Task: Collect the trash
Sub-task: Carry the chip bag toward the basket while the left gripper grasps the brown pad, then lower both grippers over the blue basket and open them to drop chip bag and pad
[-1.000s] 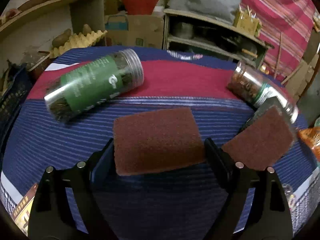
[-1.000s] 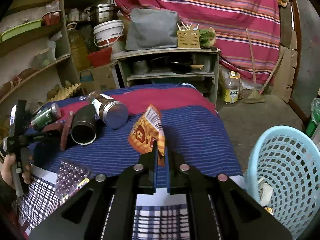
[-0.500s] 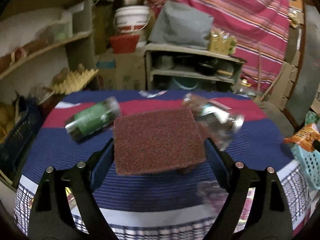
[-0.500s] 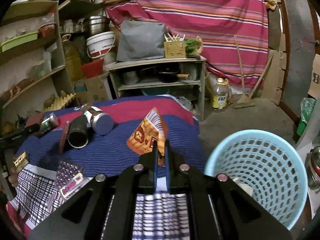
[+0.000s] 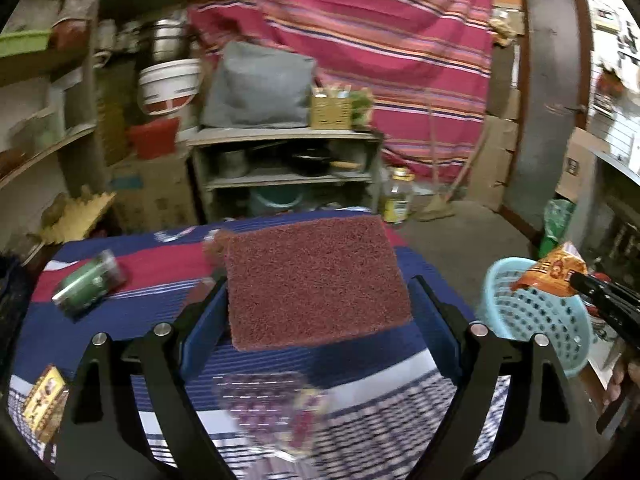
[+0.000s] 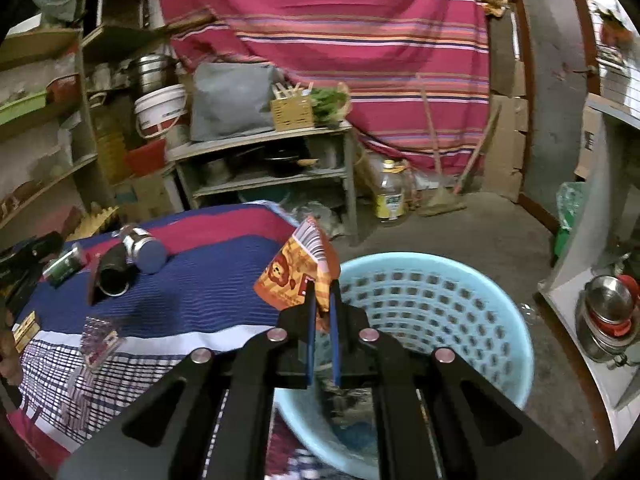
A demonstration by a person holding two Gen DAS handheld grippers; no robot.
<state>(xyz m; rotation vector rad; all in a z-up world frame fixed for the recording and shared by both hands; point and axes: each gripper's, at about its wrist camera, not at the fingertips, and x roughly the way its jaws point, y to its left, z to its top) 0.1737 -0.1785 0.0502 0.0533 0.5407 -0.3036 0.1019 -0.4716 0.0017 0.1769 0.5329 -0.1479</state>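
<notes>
Mid-task: the right gripper (image 6: 322,312) pinches an orange snack wrapper (image 6: 296,276) over the blue basket's (image 6: 516,340) near-left rim, unreleased. The left gripper (image 5: 316,300) clamps a maroon scouring pad (image 5: 316,280) above the table (image 5: 120,312); a blister pack (image 6: 98,342) remains there.

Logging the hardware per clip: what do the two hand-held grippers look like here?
Both match: the left hand-held gripper and right hand-held gripper have matte black angular frames with cut-out openings, round silver bolt heads at the pivots, and blue flat finger pads. No cables, markings or sleeves are visible.
</notes>
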